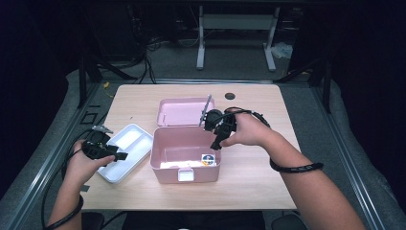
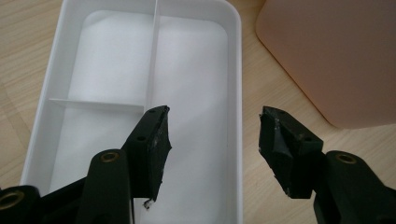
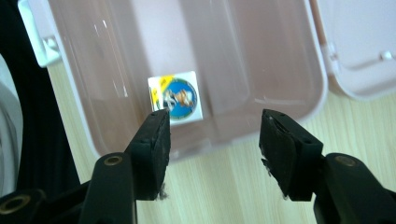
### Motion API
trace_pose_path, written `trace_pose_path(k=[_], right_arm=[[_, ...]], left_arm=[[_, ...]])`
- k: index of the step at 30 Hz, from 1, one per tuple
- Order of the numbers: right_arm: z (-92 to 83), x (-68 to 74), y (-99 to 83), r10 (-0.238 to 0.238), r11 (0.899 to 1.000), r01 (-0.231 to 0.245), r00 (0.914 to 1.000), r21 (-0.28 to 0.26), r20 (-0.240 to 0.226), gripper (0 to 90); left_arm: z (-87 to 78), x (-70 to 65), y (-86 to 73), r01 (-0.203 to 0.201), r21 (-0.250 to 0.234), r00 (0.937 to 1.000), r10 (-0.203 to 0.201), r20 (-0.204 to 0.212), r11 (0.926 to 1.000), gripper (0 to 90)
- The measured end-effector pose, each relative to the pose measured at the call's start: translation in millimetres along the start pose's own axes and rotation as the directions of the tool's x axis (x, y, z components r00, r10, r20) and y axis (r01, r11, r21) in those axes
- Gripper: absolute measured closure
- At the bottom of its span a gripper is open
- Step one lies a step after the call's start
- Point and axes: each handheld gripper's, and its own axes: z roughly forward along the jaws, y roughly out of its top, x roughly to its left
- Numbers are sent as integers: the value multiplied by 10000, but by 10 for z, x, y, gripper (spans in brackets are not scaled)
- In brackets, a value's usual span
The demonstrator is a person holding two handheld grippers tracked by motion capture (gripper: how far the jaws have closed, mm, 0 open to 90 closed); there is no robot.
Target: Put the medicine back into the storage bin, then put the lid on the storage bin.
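Black right gripper [image 3: 214,135] gapes wide, empty, above the pink box [image 3: 299,100].

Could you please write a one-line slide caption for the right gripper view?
Open right claw hovering empty above the pink box, a small picture card lying on its floor.

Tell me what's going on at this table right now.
A person works at a wooden table with a gripper in each hand. The pink box stands open, its lid laid back behind it, and a small square packet lies inside. The right gripper hangs over the box, jaws open and empty. The left gripper hovers over the white tray beside the box, jaws also open and empty.
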Motion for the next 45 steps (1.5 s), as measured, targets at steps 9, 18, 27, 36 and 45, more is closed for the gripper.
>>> trace_pose_path(k=[9,18,27,36,45], right_arm=[[-36,-92,-338,750,9970,-756,9966,178,338,433],[101,-160,-726,1708,9848,-1684,9834,-419,609,435],[319,-202,-1015,3078,9486,-2983,9472,-1054,897,433],[490,-164,-1183,3766,9203,-3589,9206,-1560,1037,434],[694,-62,-1261,4067,9060,-3784,9023,-1898,1427,428]], left_arm=[[24,6,-8,-92,136,10000,92,-29,9999,445],[81,2,12,-250,217,9997,251,-34,9995,517],[84,40,49,-177,115,9998,178,-115,9998,558],[82,106,132,-866,312,9960,872,-205,9958,522],[193,183,110,-1229,1762,9880,1371,-707,9766,499]])
